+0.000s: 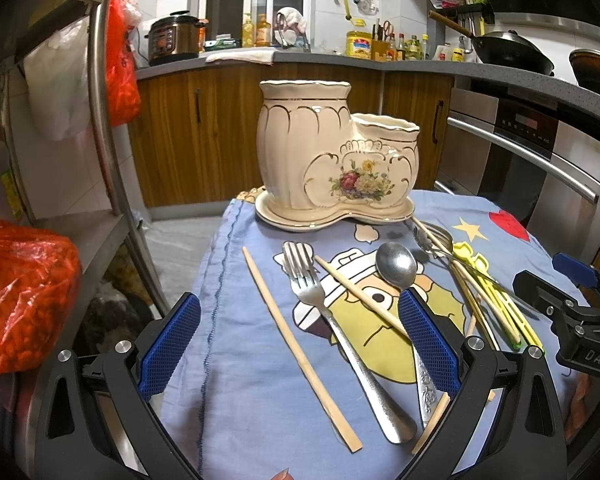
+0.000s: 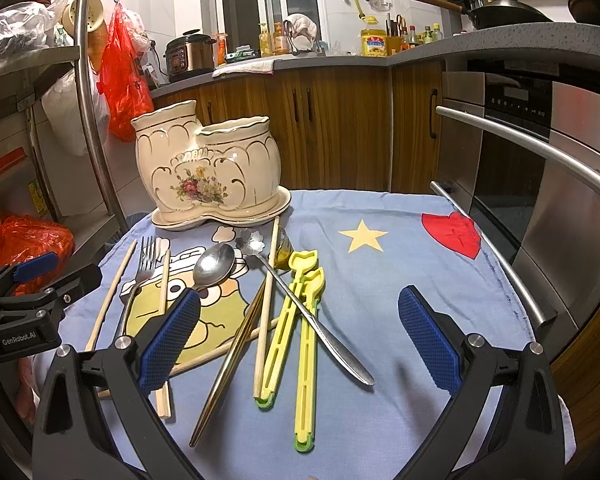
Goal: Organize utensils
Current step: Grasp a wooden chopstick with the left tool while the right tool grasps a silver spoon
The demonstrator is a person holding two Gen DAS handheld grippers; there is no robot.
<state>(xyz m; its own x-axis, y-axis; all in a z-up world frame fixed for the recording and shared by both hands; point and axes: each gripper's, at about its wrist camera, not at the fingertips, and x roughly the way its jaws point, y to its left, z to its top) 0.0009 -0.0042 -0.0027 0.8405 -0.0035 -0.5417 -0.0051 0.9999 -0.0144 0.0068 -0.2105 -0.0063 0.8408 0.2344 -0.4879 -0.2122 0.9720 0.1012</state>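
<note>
A cream ceramic utensil holder (image 1: 332, 160) (image 2: 208, 172) with two openings stands on its saucer at the far end of a blue cartoon cloth (image 1: 260, 400) (image 2: 400, 280). On the cloth lie a fork (image 1: 320, 304) (image 2: 142, 272), a spoon (image 1: 396, 266) (image 2: 214, 264), wooden chopsticks (image 1: 296, 344) (image 2: 266, 304), yellow chopsticks (image 2: 304, 340) (image 1: 496, 300) and a flower-headed spoon (image 2: 300, 300). My left gripper (image 1: 300, 344) hovers open above the fork and spoon. My right gripper (image 2: 300, 344) hovers open above the yellow chopsticks. Neither holds anything.
A steel rack (image 1: 100, 120) with red plastic bags (image 1: 20, 296) stands left of the table. An oven with a long steel handle (image 2: 528, 140) is at the right. Wooden cabinets and a cluttered counter (image 1: 300, 56) run behind.
</note>
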